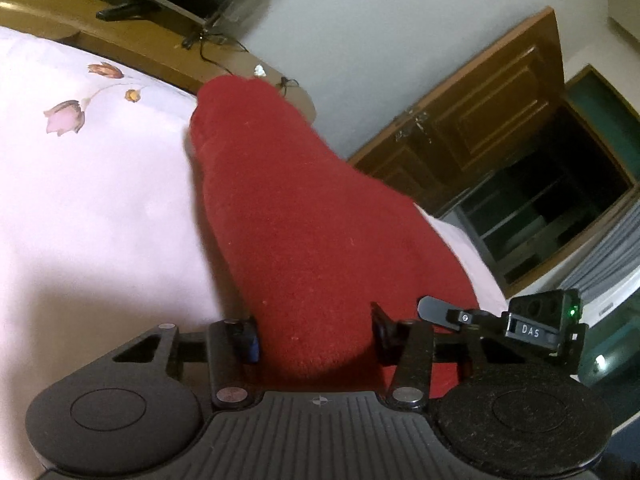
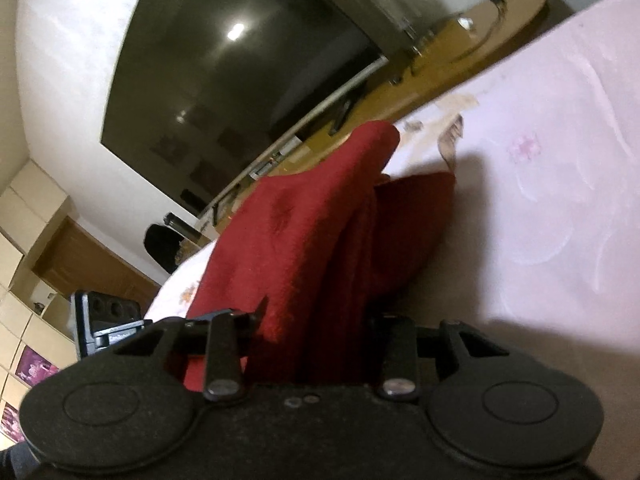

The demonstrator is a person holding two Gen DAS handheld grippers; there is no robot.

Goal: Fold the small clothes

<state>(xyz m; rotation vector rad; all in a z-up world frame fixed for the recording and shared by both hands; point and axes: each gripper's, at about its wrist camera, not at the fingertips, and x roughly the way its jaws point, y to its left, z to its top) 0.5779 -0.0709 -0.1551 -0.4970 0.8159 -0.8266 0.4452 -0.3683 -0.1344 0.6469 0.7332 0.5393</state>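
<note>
A red fleecy garment [image 1: 304,232] hangs lifted over the pale pink flowered bedsheet [image 1: 92,208]. My left gripper [image 1: 316,336] is shut on its near edge, and the cloth fills the gap between the jaws and hides the fingertips. In the right wrist view the same red garment [image 2: 304,240] drapes in folds, with its far part resting on the sheet [image 2: 552,168]. My right gripper [image 2: 316,332] is shut on another part of its edge. The other gripper's body shows at the side of each view.
A wooden shelf [image 1: 132,36] with cables runs along the bed's far side, under a large dark TV [image 2: 240,68]. A wooden door [image 1: 480,120] and a dark window [image 1: 552,208] stand beyond the bed. Cream cabinets [image 2: 28,216] line the wall at the left.
</note>
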